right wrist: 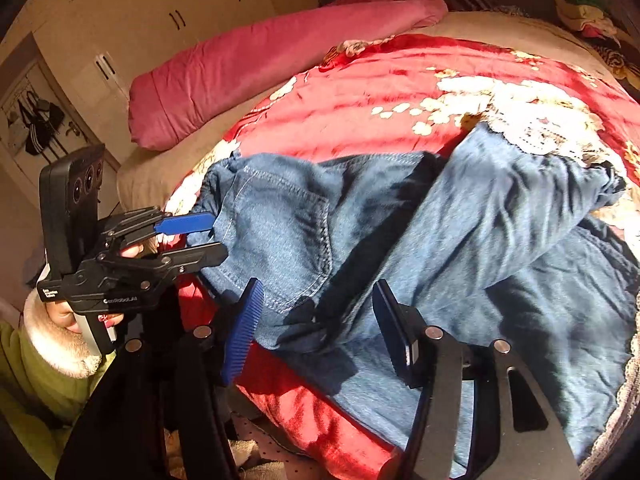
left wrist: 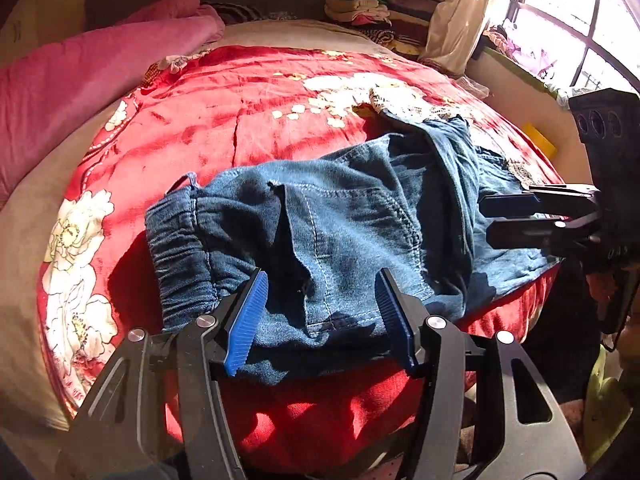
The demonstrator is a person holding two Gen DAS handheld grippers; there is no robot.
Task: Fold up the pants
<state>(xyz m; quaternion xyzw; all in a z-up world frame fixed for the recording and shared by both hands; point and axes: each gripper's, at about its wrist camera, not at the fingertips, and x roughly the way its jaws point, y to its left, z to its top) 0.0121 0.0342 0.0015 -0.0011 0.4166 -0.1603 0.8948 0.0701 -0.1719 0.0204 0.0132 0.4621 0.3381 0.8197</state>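
On the red quilt [left wrist: 248, 120] the jeans [left wrist: 344, 216] are spread in a rumpled heap, the elastic waistband [left wrist: 176, 248] at the left end in the left wrist view and the legs trailing away to the right, toward the lace cuffs. The long axis is thus laid across both grippers, not along them. The left gripper [left wrist: 324, 316] is seen with its blue pads apart, straddling the near hem without pressing on it. The right gripper [right wrist: 316, 332] is likewise parted above the denim, nothing clamped. The waistband is judged nearer the left gripper, the legs nearer the right; a lengthwise fold would seemingly be started from these ends.
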